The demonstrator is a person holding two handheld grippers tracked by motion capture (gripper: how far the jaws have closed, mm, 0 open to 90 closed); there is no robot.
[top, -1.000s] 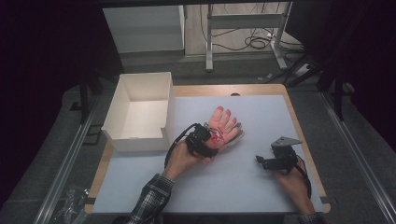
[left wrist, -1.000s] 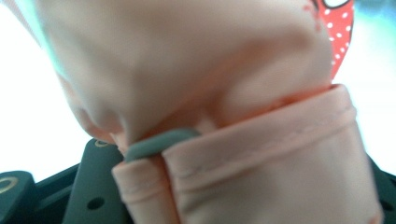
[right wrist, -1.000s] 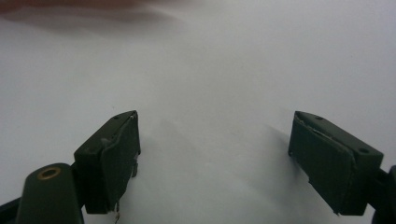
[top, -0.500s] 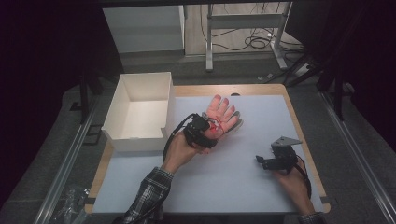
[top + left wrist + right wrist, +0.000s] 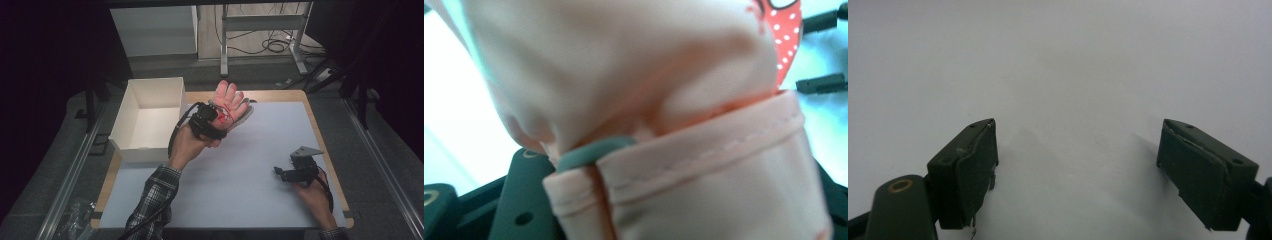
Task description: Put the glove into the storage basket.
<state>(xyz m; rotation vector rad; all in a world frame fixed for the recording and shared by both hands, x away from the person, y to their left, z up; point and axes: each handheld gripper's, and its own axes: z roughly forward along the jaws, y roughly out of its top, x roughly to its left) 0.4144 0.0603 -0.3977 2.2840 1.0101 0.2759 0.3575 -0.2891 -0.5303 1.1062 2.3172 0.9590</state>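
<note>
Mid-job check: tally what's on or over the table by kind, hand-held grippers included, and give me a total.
Pink glove, clamped in the left hand-held gripper: 1
White open box: 1
Hand-held grippers, left plus the open right hand-held gripper: 2
Total: 4

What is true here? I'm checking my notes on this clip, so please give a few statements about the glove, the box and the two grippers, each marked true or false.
1. The left gripper is shut on the pink glove. True.
2. The glove lies inside the white box. False: it is held in the gripper, to the right of the box.
3. The right gripper holds a second glove. False: its jaws stand open with nothing between them, over the bare white table top.
4. The glove has a red patch with white dots. True.
5. The white box has a lid on it. False: its top is open.
</note>
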